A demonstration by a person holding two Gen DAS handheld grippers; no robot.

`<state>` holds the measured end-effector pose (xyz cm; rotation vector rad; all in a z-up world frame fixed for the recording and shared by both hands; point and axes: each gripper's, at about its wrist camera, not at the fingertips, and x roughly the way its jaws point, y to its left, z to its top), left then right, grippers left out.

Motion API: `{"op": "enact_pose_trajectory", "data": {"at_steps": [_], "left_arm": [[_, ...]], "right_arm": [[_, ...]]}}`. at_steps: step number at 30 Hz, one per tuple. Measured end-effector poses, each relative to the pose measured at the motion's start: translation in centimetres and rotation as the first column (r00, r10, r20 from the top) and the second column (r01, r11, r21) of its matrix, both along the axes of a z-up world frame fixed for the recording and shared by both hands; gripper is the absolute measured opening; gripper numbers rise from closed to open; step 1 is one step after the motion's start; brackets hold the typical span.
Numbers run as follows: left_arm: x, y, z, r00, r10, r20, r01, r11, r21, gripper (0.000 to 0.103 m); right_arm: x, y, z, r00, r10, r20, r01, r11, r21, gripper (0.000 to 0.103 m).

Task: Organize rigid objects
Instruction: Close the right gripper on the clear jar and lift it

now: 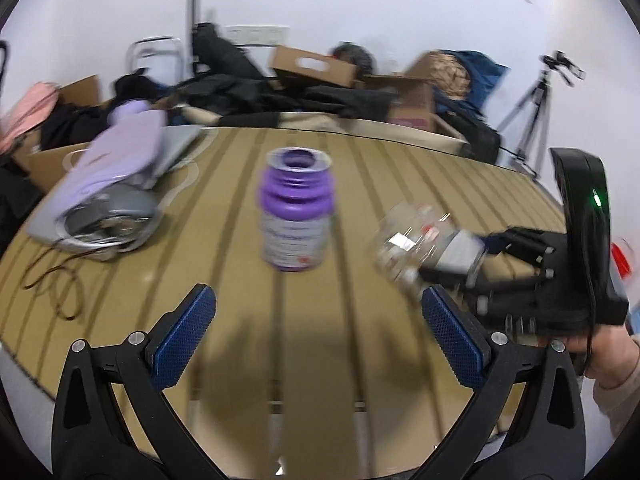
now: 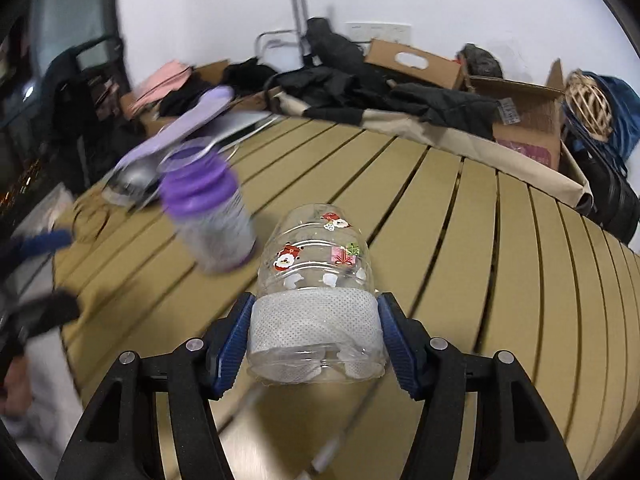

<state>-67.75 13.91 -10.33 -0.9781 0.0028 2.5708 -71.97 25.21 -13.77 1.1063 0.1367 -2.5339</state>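
A purple-topped bottle (image 1: 295, 210) stands upright on the slatted tan table (image 1: 360, 184), a little ahead of my left gripper (image 1: 318, 328), which is open and empty. It also shows in the right wrist view (image 2: 208, 216), left of centre. My right gripper (image 2: 314, 332) is shut on a clear plastic jar (image 2: 316, 276) with Christmas stickers and a white band, held tilted above the table. In the left wrist view the jar (image 1: 416, 236) and right gripper (image 1: 444, 268) are at the right, beside the bottle.
A lilac and grey appliance (image 1: 112, 184) lies on a laptop at the table's far left, with a brown cord (image 1: 56, 284) near it. Cardboard boxes (image 1: 316, 66), dark clothes and a tripod (image 1: 532, 112) crowd behind the table's far edge.
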Motion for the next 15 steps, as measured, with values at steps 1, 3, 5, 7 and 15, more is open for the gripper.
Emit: {"op": "enact_pose_trajectory", "data": {"at_steps": [1,3,5,7,15], "left_arm": [[0.1,0.5,-0.1,1.000,-0.021,0.004,0.021,1.000,0.013,0.102],[-0.3,1.8,-0.2,0.999,-0.039,0.016,0.039,0.998,0.040,0.099],[-0.8,3.1,-0.7,0.999,-0.026,0.031,0.026,1.000,0.018,0.085],[-1.7,4.1,-1.2,0.996,-0.027,0.083,0.025,0.999,0.022,0.067],[-1.6,4.4,-1.6,0.995,-0.001,0.102,0.000,1.000,0.008,0.048]], "right_arm": [[0.8,-0.1,0.0,0.999,0.035,0.006,-0.035,0.999,0.000,0.066],[3.0,-0.5,0.0,0.990,0.142,0.001,-0.142,0.990,0.005,0.066],[4.7,-1.1,0.1,0.974,0.225,-0.026,-0.225,0.974,0.019,0.066],[5.8,-1.7,0.1,0.962,0.272,-0.038,-0.270,0.962,0.048,0.067],[6.6,-1.6,-0.3,0.959,0.279,-0.049,-0.268,0.949,0.165,0.081]]}}
